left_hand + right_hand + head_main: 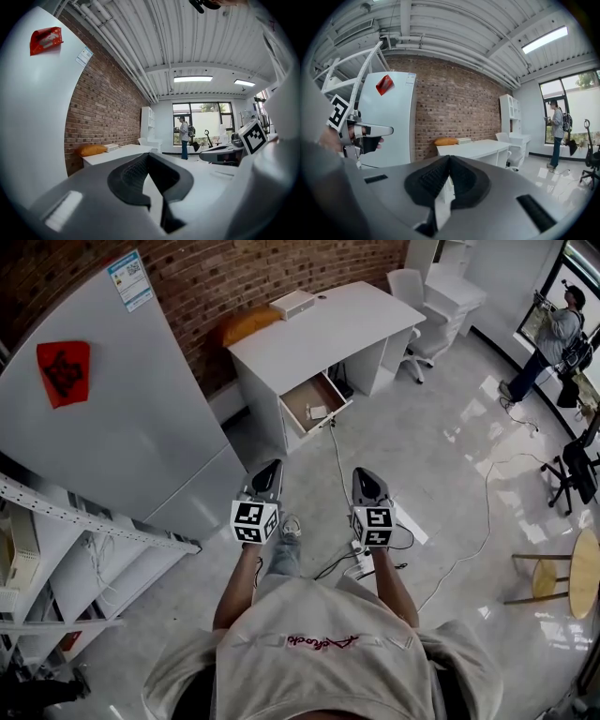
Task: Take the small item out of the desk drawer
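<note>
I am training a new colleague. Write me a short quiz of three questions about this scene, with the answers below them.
1. True or false: the desk drawer stands open.
2. What lies on the white desk, at the end near the brick wall? A) an orange cushion B) a laptop C) a kettle
3. What does the right gripper hold between its jaws?

Key
1. True.
2. A.
3. Nothing: its jaws are closed together and empty.
</note>
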### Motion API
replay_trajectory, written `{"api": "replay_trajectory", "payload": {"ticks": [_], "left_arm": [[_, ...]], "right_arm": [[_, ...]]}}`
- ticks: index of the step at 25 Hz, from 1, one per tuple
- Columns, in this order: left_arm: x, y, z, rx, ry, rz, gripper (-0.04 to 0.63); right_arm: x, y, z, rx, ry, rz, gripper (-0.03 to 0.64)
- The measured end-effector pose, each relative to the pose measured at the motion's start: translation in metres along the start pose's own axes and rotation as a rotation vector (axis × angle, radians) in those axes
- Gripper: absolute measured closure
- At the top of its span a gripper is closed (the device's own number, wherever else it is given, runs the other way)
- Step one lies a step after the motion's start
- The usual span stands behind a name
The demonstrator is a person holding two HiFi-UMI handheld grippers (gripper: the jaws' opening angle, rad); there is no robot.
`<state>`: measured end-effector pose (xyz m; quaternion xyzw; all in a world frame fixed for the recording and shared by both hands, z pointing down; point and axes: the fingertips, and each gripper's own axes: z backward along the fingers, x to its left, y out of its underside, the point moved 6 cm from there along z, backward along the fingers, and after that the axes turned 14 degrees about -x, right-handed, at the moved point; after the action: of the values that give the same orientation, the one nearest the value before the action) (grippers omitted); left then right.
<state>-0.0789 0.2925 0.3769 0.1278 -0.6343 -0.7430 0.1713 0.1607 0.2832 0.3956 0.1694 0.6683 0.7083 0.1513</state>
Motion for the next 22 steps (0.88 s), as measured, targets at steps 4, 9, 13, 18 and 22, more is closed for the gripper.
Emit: {"api": "replay_trajectory", "payload": {"ticks": [4, 9, 13, 18, 22], "left_arm": [[0.022, 0.009, -0.032, -0.005, 0.014, 0.015, 0.588], [0.058, 0.016, -0.079, -0.004, 0.041, 0.029, 0.588], [0.091, 0.018, -0.12, -0.009, 0.061, 0.033, 0.588], [0.13, 0.021, -0.168, -0.005, 0.079, 0.044, 0.588], [0.155, 0.026, -0.201, -0.004, 0.094, 0.051, 0.588]], "right_arm": [[-0.009, 0.004, -0.036, 0.012, 0.009, 0.009, 0.606], [-0.019, 0.003, -0.09, 0.011, 0.021, 0.026, 0.605], [-0.026, 0.004, -0.135, 0.021, 0.04, 0.029, 0.606], [-0.035, 0.001, -0.193, 0.022, 0.06, 0.032, 0.604], [-0.043, 0.001, -0.231, 0.027, 0.071, 0.038, 0.606]]}}
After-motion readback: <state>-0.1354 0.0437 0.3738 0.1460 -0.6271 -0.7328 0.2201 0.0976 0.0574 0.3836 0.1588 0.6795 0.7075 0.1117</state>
